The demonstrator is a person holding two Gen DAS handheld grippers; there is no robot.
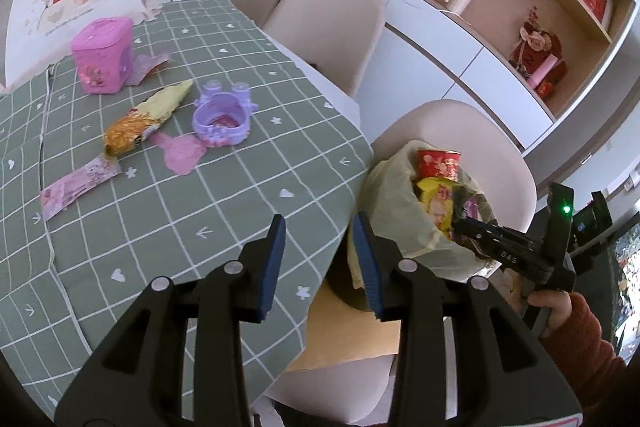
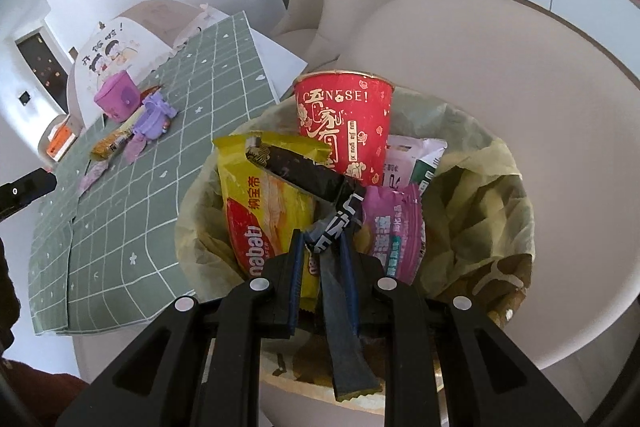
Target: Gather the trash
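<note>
Plainly "nabati" on yellow bag, "CHINESE!" on red cup.

table: tin at far end, toy tub nearer and right of it, long wrapper left of tub, flat wrapper nearest | bin: right of table, on chair | in bin: cup at back, snack bag left, pouch right
</note>
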